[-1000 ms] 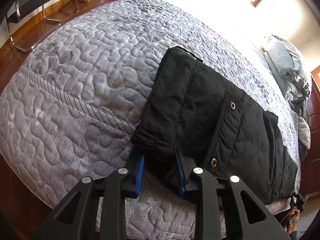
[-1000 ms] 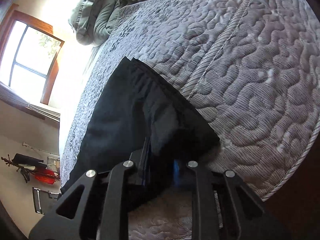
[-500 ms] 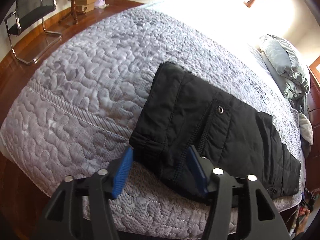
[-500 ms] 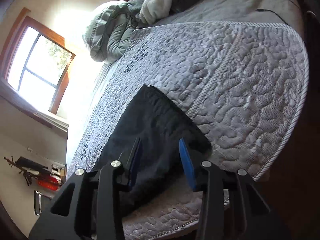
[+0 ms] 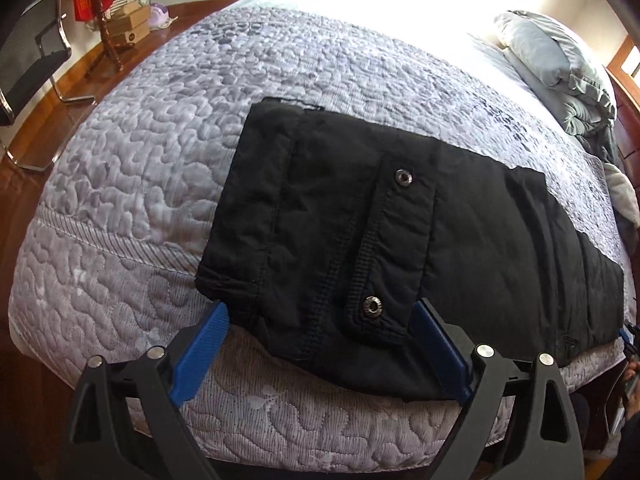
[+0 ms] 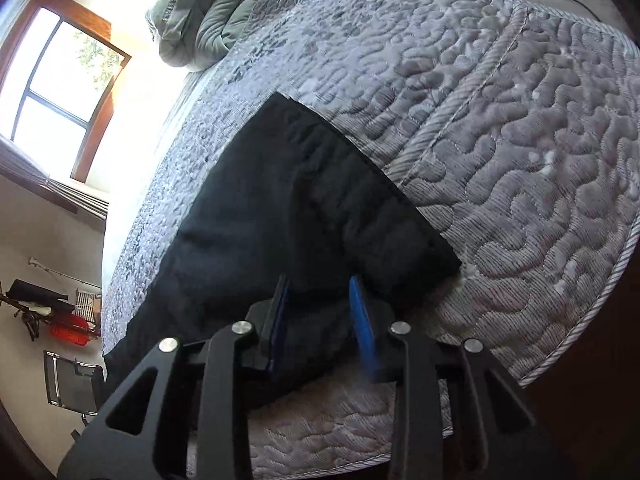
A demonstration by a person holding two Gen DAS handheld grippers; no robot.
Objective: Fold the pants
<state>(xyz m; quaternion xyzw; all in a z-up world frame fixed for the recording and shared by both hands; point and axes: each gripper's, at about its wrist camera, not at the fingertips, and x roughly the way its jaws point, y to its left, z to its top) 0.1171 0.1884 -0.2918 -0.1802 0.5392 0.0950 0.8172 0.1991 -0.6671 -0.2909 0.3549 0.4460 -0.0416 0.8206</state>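
Pants (image 5: 400, 216) lie folded lengthwise on bed (image 5: 160, 160), near edge at 6 o'clock. Release step: L gripper (image 5: 320, 332) jaws opening wide, nothing pinched. R gripper (image 6: 320, 304) opening too; cloth between pads, prob. loose. Next: regrip, fold crosswise. Pillows (image 5: 560, 64) at 1 o'clock, chair (image 5: 28, 52) at 10; neither obstructs.

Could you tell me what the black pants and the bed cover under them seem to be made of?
The pants look like a matte woven synthetic, perhaps nylon, slightly padded: fine crinkles, overlock seams, and metal snaps that glint. The bed cover looks like quilted grey-lilac fabric with a faint sheen: puffy meandering stitching and a ribbed band. Exact fibres cannot be told.
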